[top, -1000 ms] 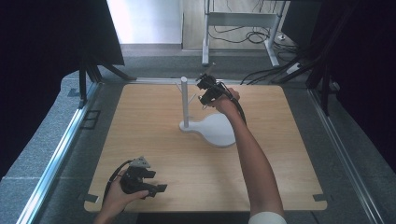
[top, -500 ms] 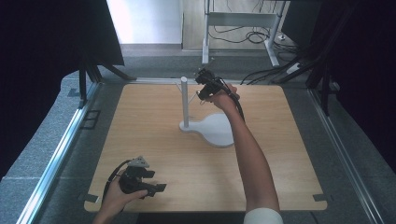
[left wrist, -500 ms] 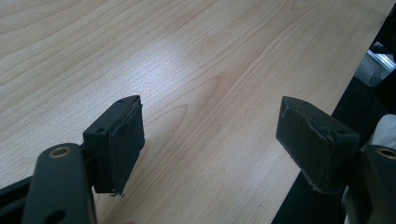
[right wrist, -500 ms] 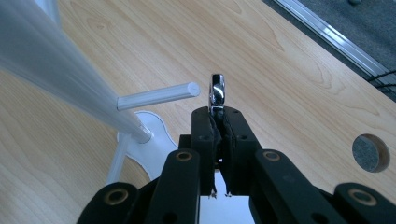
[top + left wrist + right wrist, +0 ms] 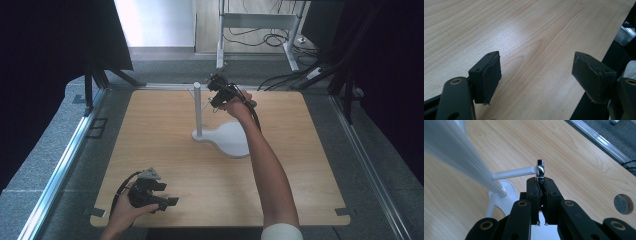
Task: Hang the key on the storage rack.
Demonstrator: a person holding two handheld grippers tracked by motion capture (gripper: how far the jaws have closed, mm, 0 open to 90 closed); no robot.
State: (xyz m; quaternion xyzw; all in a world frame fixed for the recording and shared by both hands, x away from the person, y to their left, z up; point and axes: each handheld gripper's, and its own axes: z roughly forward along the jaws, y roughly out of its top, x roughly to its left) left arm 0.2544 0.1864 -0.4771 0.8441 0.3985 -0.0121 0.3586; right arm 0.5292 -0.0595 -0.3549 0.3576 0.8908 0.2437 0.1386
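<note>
Nearest the person, the left gripper [image 5: 159,196] rests low over the near left part of the desk [image 5: 150,140], its jaws standing wide apart with nothing but bare wood between them, as the left gripper view shows; it has no part in the step and does best to lie idle there, well apart from the stand. Farther up, past the middle of the desk, stands a white stand [image 5: 227,139] with a flat rounded base and an upright post [image 5: 197,107] from which thin pegs stick out sideways. At the far end the right gripper [image 5: 540,185] has its jaws pressed together on the lower edge of a small shiny metal ring [image 5: 540,167], which stands upright above the jaw tips. In the right gripper view the ring sits right at the free tip of one white peg [image 5: 514,173]; whether the peg already passes through the hole or only touches the ring's face I cannot tell. The step in hand looks like hanging the ring on that peg. To do it well, the hand should hold the ring's hole square to the peg's line, slide it along the peg toward the post rather than pushing down on it, since the peg is thin and may flex, and let the jaws part only when the ring is well past the tip. Then the gripper should draw back along its own line, so as not to catch the ring and pull it off again.
</note>
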